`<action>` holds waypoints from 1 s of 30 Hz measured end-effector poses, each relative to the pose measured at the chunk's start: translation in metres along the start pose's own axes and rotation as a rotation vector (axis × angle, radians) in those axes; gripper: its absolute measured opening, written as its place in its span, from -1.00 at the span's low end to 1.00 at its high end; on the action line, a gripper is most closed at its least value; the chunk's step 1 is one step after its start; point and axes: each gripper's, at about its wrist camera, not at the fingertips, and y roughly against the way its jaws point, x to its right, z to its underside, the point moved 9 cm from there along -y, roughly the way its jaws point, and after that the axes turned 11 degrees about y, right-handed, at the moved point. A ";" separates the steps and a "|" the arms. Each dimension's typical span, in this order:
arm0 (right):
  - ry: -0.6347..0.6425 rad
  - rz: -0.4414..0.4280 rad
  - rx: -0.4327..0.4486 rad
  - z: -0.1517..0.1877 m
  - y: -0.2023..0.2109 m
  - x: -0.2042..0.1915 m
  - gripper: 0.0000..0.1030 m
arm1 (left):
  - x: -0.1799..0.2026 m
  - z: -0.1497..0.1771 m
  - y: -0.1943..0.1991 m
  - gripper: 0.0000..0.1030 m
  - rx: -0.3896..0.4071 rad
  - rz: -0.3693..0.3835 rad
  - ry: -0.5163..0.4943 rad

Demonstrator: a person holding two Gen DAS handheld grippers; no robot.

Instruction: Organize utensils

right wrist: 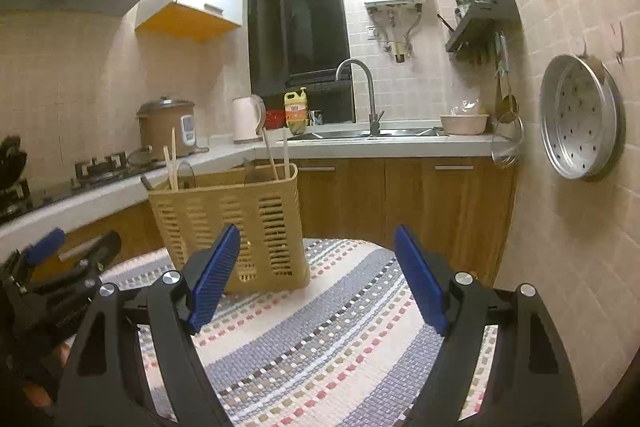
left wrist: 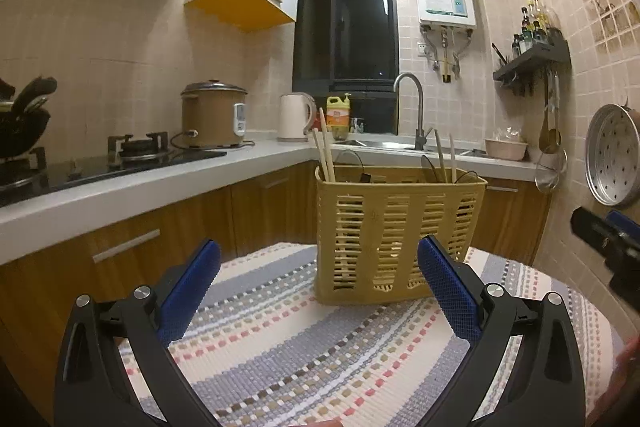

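Observation:
A tan slotted utensil basket [left wrist: 396, 231] stands upright on a round table with a striped woven cloth [left wrist: 304, 339]. It also shows in the right wrist view [right wrist: 236, 223]. Wooden chopsticks [left wrist: 325, 147] and dark-handled utensils [left wrist: 430, 167] stick up out of it. My left gripper [left wrist: 319, 259] is open and empty, just in front of the basket. My right gripper [right wrist: 316, 247] is open and empty, to the right of the basket and a little before it. Each gripper shows at the edge of the other's view, the right one [left wrist: 608, 239] and the left one [right wrist: 60, 259].
An L-shaped counter [left wrist: 160, 175] runs behind, with a gas stove [left wrist: 140, 147], a rice cooker [left wrist: 214, 115], a kettle [left wrist: 294, 117] and a sink with a tap [left wrist: 412, 107]. A metal steamer tray [right wrist: 580, 115] hangs on the right wall.

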 end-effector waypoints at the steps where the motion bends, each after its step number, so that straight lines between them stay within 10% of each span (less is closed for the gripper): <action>1: 0.009 -0.001 -0.002 0.001 0.000 -0.001 0.46 | 0.002 0.002 -0.001 0.85 -0.015 0.007 -0.011; 30: 0.034 -0.001 -0.003 0.002 0.003 -0.008 0.46 | 0.001 0.013 -0.012 0.85 -0.088 0.013 -0.025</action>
